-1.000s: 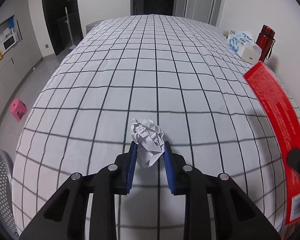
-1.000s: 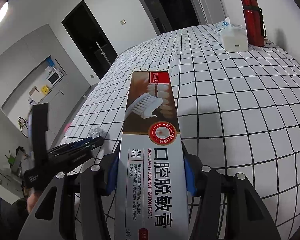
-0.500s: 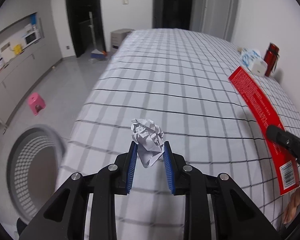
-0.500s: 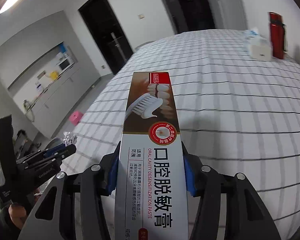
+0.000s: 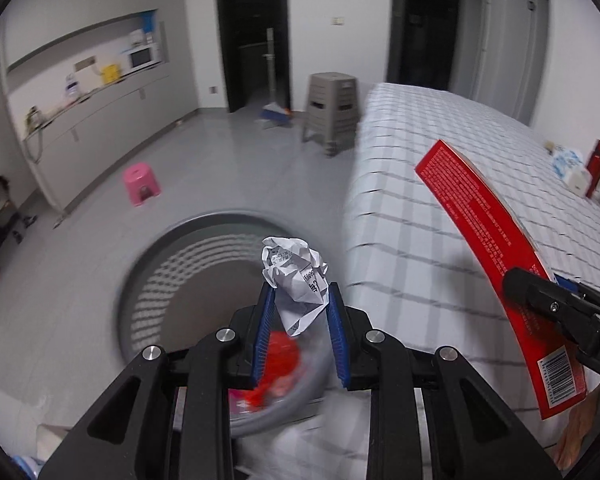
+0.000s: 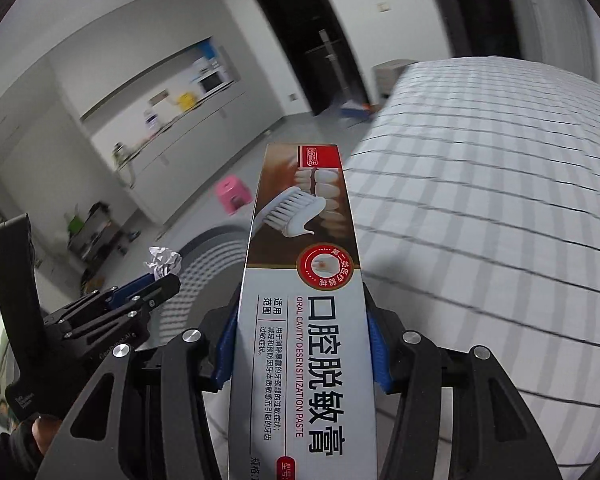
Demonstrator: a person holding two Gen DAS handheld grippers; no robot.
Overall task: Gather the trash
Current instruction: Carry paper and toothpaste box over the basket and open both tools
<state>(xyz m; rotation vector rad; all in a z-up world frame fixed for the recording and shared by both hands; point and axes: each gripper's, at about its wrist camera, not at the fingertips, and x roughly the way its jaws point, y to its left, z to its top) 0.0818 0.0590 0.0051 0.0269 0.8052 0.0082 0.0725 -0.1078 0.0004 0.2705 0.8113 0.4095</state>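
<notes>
My left gripper [image 5: 299, 300] is shut on a crumpled white paper ball [image 5: 296, 280] and hangs over the round grey mesh bin [image 5: 160, 264] on the floor. Red trash [image 5: 278, 364] lies in the bin's bottom. My right gripper [image 6: 302, 312] is shut on a long toothpaste box [image 6: 304, 272], held flat along the fingers. In the left wrist view the box's red side [image 5: 480, 216] and the right gripper [image 5: 556, 308] show at right, over the checked table's edge. In the right wrist view the left gripper [image 6: 156, 284] with the paper ball [image 6: 163, 261] is at the left, above the bin [image 6: 208, 256].
A table under a white checked cloth [image 5: 440, 168] stands right of the bin. On its far end are a tissue pack [image 5: 568, 160] and a red bottle [image 5: 596, 168]. A pink stool [image 5: 141, 183] and a grey stool [image 5: 332, 108] stand on the grey floor. A counter runs along the left wall.
Both grippers have swung left off the table, each keeping its grip. The bin, at the far left edge a second ago, now lies under the left gripper.
</notes>
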